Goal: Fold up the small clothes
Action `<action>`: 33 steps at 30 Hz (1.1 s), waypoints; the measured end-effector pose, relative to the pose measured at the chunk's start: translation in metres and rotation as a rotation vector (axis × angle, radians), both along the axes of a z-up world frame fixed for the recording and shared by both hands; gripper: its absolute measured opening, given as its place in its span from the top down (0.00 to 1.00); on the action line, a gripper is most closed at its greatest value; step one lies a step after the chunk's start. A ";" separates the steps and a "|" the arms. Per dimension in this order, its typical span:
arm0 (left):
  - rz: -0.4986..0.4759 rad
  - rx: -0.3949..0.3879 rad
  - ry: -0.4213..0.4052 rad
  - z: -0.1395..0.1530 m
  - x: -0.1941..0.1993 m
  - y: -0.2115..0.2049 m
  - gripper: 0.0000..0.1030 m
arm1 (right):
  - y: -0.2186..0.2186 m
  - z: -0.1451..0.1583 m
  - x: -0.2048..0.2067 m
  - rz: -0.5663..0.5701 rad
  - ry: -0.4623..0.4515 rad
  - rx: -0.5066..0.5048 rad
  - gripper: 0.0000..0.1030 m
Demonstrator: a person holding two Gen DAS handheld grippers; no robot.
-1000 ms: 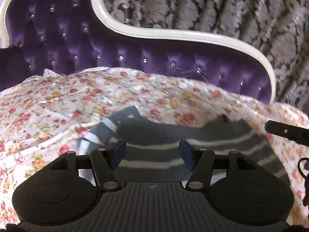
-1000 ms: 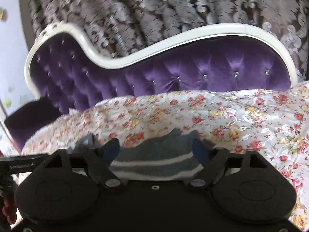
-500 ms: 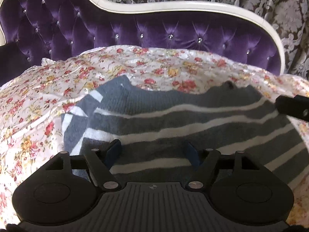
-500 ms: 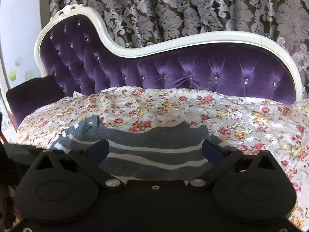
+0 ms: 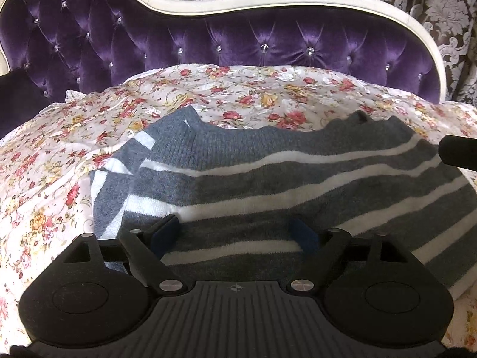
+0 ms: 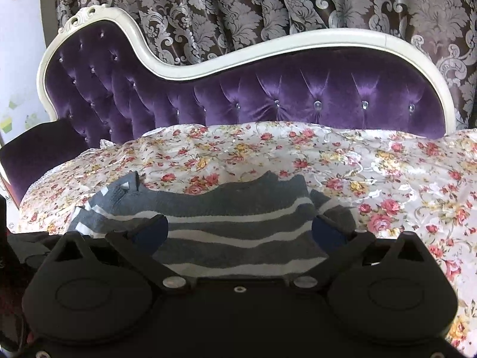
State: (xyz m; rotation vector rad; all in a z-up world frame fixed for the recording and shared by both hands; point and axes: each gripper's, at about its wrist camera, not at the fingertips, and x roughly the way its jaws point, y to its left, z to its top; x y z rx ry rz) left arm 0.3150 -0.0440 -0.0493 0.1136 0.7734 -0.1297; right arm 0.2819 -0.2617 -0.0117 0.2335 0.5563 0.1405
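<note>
Left wrist view puts the black two-finger left claw point(image 5: 235, 234) nearest, its blue-padded fingers point(image 5: 165, 232) spread wide apart and grasping nothing, poised just over the near part of a grey knitted sweater with white stripes point(image 5: 283, 179). That sweater lies spread across a white satin bedspread printed with red and yellow roses point(image 5: 53, 155), one striped sleeve point(image 5: 119, 179) folded in at its left edge and the ribbed neckline toward the far side. A black bar of the other tool point(image 5: 459, 153) pokes in at the right, over the sweater's edge. Right wrist view shows the right claw point(image 6: 240, 234) likewise gaping, its pads standing at either side of the sweater's near part without pinching it. Beyond the bedspread rises a tufted purple velvet headboard with a curved white frame point(image 6: 298, 101), and behind that hangs a brown curtain with silver damask leaves point(image 6: 238, 9).
</note>
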 end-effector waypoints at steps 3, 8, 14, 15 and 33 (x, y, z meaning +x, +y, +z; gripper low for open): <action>-0.007 -0.002 0.016 0.000 0.003 0.001 0.19 | -0.003 -0.001 0.000 -0.007 0.009 0.019 0.01; -0.013 0.001 0.022 -0.001 0.005 0.002 0.17 | -0.008 -0.001 0.000 -0.023 0.018 0.039 0.01; -0.003 0.010 0.026 -0.002 0.006 0.000 0.16 | -0.019 0.000 -0.001 -0.048 0.033 0.085 0.01; -0.004 0.011 0.029 -0.002 0.006 -0.001 0.16 | -0.021 -0.001 -0.001 -0.054 0.037 0.091 0.01; 0.025 0.032 0.044 -0.003 0.008 -0.004 0.16 | -0.053 -0.020 0.002 -0.085 0.195 0.105 0.01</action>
